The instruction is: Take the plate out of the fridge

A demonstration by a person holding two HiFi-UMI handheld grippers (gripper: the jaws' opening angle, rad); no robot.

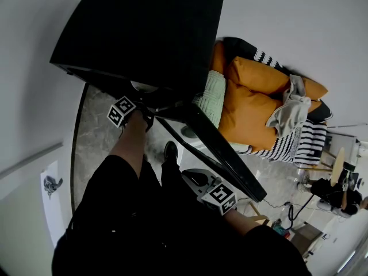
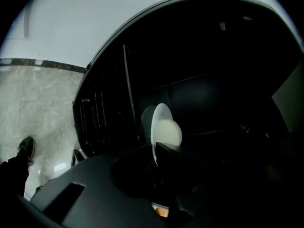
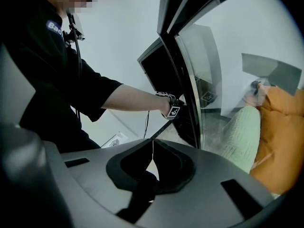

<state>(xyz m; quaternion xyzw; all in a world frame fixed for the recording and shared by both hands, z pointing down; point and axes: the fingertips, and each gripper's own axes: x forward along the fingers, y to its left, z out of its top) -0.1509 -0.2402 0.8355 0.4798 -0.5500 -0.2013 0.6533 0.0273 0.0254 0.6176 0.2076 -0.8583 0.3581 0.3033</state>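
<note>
The left gripper [image 2: 155, 152] has its jaws clamped on the lower rim of a white plate [image 2: 164, 126], which stands almost edge-on against the dark fridge [image 2: 218, 75] interior. Wire racks [image 2: 94, 122] line the fridge's left side. Beyond it, a black shoe [image 2: 26, 147] stands on the marbled floor [image 2: 40, 99].

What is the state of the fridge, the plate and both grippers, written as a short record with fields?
Fridge: black, door open
Plate: white, seen edge-on, dark fridge interior behind it
Left gripper: shut on the plate's rim
Right gripper: shut, nothing in it, outside the fridge near the door
</note>
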